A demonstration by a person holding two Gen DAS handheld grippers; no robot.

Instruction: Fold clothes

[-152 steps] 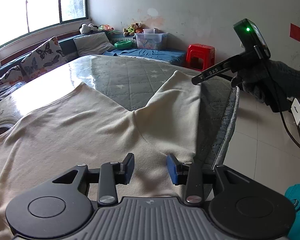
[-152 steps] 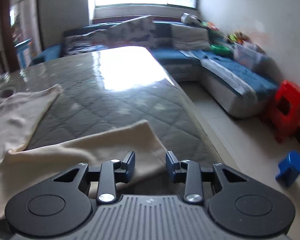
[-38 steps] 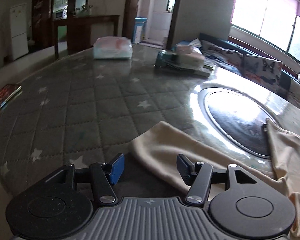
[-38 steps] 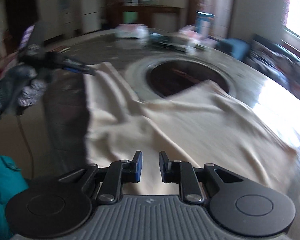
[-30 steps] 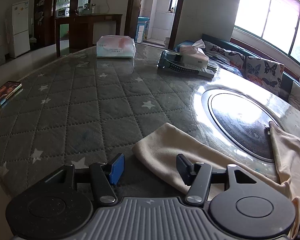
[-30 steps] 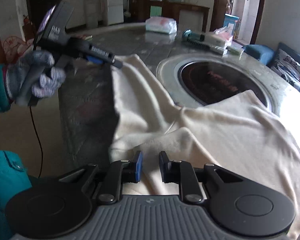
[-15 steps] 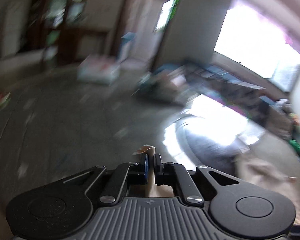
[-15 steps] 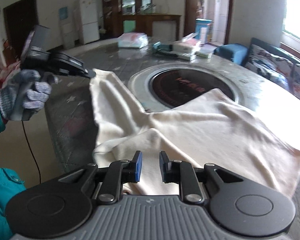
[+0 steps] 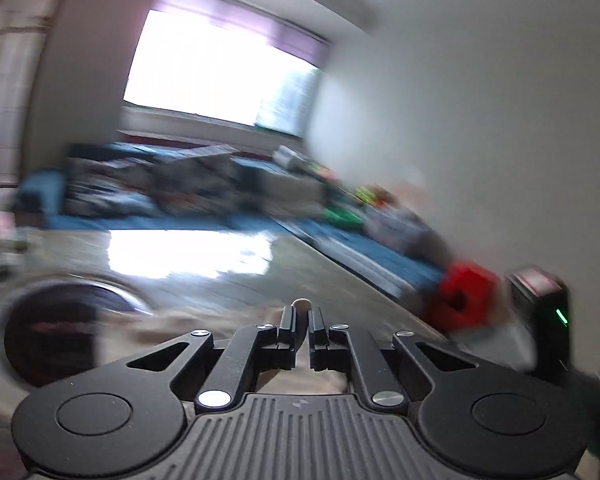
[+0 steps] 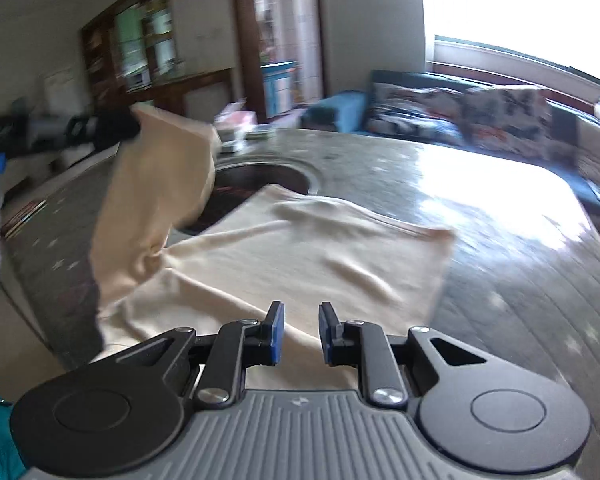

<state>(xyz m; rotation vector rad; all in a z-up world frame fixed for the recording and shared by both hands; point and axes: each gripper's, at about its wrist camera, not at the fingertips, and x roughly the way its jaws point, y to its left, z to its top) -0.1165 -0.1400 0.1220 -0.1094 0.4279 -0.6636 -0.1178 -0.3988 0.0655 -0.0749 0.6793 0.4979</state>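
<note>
Right wrist view shows the cream garment (image 10: 308, 256) spread on the worktop (image 10: 520, 240) straight ahead of the right tongs (image 10: 300, 332), whose blue pads stand a little apart with nothing clearly pinched; cloth lies under and beyond them. Its sleeve (image 10: 156, 196) is lifted up and to the left, hanging from the left tongs (image 10: 128, 130), so the left hand is the nearer one for carrying it across the body. In the left wrist view those tongs (image 9: 301, 326) are pressed together on a nub of the cream cloth. The sleeve's long axis runs down from that grip to the shoulder. A dark round inset (image 10: 260, 184) sits in the quilted, glossy worktop; a sofa (image 10: 460, 112) and bright window (image 10: 520, 12) lie behind.
</note>
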